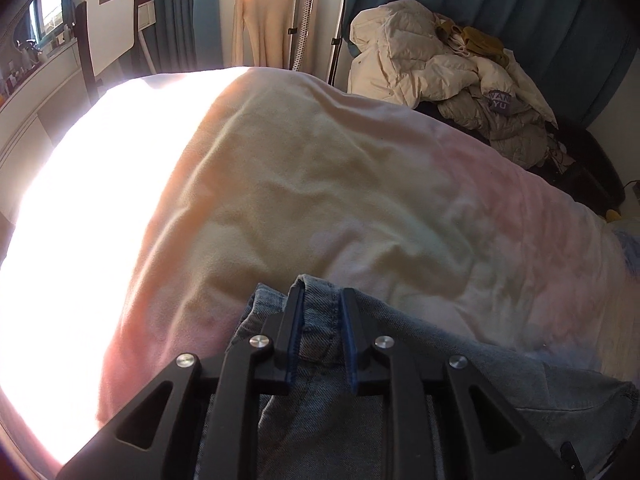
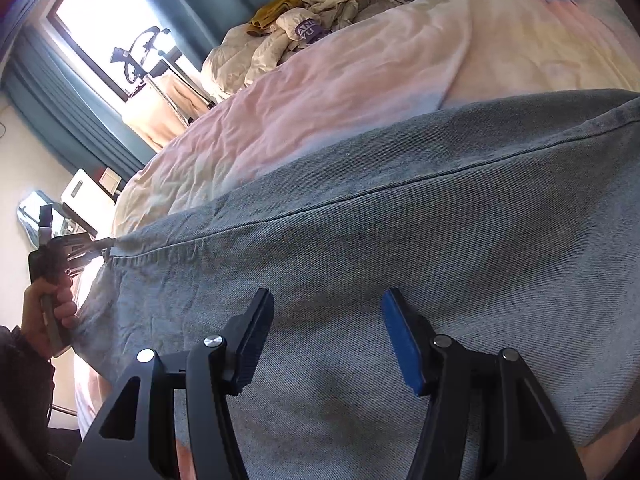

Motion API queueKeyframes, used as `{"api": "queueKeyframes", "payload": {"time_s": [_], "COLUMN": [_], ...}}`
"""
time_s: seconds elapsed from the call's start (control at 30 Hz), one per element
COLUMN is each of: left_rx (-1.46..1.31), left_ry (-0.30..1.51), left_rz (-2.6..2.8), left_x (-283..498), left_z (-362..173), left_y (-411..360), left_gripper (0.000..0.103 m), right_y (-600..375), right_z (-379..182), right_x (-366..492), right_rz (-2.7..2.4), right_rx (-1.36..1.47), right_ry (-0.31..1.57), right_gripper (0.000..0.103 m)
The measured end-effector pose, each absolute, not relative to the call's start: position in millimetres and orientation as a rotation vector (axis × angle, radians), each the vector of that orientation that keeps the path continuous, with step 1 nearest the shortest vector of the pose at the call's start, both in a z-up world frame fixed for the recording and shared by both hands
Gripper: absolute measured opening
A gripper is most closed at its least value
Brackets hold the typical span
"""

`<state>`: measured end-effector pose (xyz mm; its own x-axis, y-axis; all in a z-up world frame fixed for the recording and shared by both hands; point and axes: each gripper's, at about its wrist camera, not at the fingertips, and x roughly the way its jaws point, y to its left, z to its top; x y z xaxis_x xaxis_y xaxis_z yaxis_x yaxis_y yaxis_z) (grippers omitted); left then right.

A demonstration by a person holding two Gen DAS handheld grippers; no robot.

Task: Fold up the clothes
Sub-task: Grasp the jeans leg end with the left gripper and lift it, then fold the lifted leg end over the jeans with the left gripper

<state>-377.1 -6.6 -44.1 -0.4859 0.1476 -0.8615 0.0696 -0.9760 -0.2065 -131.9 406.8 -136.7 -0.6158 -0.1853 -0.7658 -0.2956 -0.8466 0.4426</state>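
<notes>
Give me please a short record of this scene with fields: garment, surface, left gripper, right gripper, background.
garment: light blue jeans, spread flat on the bed, a long seam running across them
surface: bed blanket in cream and pink, wrinkled, one part in very bright sunlight
left gripper: shut on a folded hem edge of the jeans
right gripper: open, above the denim, nothing between its fingers
background: pile of cream puffer jackets beyond the bed, teal curtains, white chair
</notes>
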Motion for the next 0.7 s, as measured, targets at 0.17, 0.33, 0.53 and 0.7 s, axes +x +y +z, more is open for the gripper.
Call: {"api": "queueKeyframes", "payload": {"time_s": [0.17, 0.33, 0.53, 0.7], "left_rx": [-1.486, -1.358, -1.318, -1.333], "left_ry": [-0.494, -0.633, -0.878, -1.114], "left_rz": [2.584, 2.546, 2.509, 2.473], "left_x": [-333, -267, -195, -162], "left_z": [-8, 10, -16, -42], "left_y": [-20, -28, -38, -52], "left_gripper": [0.022, 0.028, 0.050, 0.073], "right_y": [408, 408, 404, 402], "right_z": [-133, -125, -110, -98], "right_x": [-131, -124, -110, -94], "right_rz": [2.636, 2.646, 2.675, 2.694], "right_rx": [-1.355, -1.339, -1.311, -1.300], "right_ry": [0.876, 0.891, 0.852, 0.894], "right_gripper": [0.057, 0.057, 0.057, 0.057]}}
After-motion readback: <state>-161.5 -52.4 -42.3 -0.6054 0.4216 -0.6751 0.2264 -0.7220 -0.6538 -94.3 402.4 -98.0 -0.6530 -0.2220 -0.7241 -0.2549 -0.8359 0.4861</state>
